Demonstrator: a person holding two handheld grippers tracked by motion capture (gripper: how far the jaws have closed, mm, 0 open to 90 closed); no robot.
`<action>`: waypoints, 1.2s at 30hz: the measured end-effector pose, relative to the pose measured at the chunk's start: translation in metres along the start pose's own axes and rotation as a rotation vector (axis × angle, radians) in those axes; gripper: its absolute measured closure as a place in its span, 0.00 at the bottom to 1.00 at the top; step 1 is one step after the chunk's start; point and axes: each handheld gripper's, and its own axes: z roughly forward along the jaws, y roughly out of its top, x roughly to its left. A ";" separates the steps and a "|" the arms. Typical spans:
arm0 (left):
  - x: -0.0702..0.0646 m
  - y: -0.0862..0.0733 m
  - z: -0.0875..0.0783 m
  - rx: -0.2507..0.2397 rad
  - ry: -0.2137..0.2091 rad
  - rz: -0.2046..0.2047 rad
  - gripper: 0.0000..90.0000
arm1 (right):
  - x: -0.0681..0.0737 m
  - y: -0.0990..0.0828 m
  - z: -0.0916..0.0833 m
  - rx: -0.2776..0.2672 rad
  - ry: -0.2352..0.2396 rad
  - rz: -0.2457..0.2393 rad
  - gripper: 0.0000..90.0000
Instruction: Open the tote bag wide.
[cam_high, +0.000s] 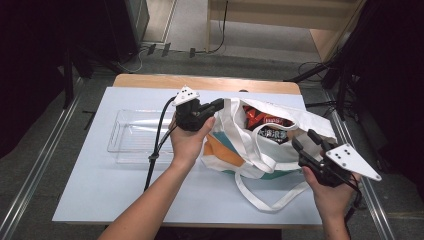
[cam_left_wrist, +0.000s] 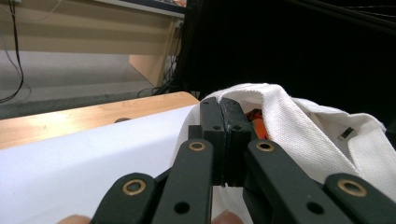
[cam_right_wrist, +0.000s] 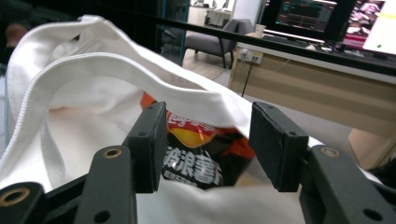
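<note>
White cloth bag (cam_high: 260, 150) with orange and teal patches lies slumped on the table, mouth gaping, one rim lifted; dark and red snack packets (cam_high: 267, 127) sit inside, handles trailing loose.

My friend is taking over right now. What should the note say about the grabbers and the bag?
Left gripper: fingers shut on the tote bag's rim, holding its mouth open.
Right gripper: fingers open, nothing between them, at the bag's right edge, aimed into the opening.
Snack packets: inside the bag, a red one and a dark one.
Clear tray: left of the bag, nothing in it.
Done: bag held open.
Left, probably: move the snacks between bag and tray.
</note>
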 end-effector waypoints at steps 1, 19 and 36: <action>0.000 0.000 0.000 0.002 0.001 0.002 1.00 | 0.002 0.001 0.004 0.007 0.005 -0.018 0.53; -0.003 -0.003 -0.001 0.019 -0.025 0.025 1.00 | -0.010 0.014 0.049 0.069 -0.096 -0.120 0.94; -0.005 -0.017 0.031 0.158 0.028 0.087 0.97 | -0.039 0.043 0.088 0.060 -0.059 -0.039 0.96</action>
